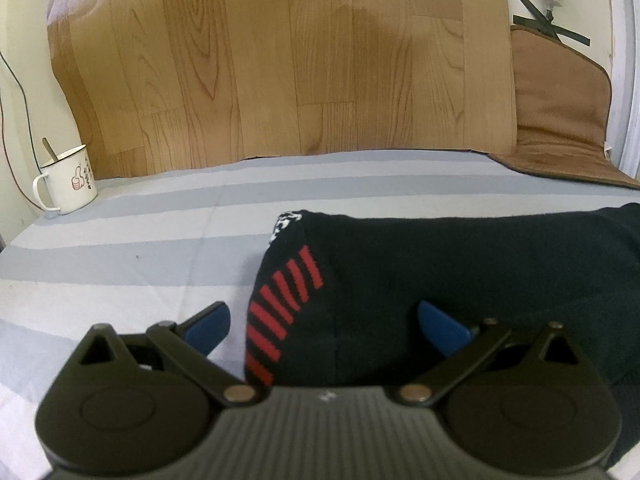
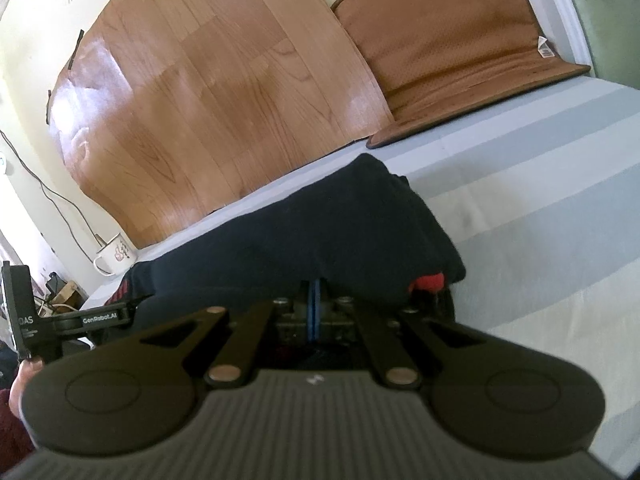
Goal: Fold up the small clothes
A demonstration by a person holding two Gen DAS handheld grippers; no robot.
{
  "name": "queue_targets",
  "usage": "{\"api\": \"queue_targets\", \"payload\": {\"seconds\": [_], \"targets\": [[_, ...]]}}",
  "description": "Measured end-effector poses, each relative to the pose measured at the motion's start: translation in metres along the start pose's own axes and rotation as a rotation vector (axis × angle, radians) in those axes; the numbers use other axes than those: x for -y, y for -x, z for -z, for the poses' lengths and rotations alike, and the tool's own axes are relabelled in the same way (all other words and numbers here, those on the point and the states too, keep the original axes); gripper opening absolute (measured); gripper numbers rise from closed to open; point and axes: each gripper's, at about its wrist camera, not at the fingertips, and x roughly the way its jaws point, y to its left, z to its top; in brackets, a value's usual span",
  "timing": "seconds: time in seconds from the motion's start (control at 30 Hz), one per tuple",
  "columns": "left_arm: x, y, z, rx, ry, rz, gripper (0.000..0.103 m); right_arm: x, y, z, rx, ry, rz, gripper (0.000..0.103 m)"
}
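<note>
A black sock (image 1: pixel 420 272) with red stripes on its near left end lies across the grey-and-white striped sheet (image 1: pixel 120 264). My left gripper (image 1: pixel 324 328) stands open over that striped end. One blue pad (image 1: pixel 208 326) is just left of the sock, the other rests on the black fabric. In the right wrist view the same sock (image 2: pixel 320 224) shows a red toe patch at its right end. There my right gripper (image 2: pixel 314 296) is shut on the sock's near edge, blue pads together, tips hidden under the fabric.
A white enamel mug (image 1: pixel 68 182) with a spoon stands at the far left by the wall. A wood-pattern sheet (image 1: pixel 280 60) covers the wall behind. A brown mat (image 2: pixel 448 40) leans at the far right. A hand (image 2: pixel 20 392) holds the left tool.
</note>
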Motion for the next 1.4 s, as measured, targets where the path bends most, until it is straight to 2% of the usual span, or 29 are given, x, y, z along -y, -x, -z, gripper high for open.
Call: {"api": "queue_targets", "payload": {"seconds": [0.67,1.03,1.23,1.4], "targets": [[0.0016,0.0056,0.0080,0.046,0.006,-0.004,0.103,-0.0029,-0.0003,0.0028,0.021,0.012,0.016,0.005],[-0.0008,0.0065,0.0087,0.045,0.023,0.007,0.103,-0.0033,-0.0003,0.0031,0.023,0.012,0.018,0.005],[0.0051,0.0063,0.0082,0.036,-0.007,-0.021,0.103,-0.0033,-0.0006,0.0034,0.023,0.013,0.018,0.005],[-0.0021,0.0029,0.0058,0.003,0.024,0.010,0.103,-0.0034,-0.0006,0.0030,0.023,0.013,0.018,0.005]]}}
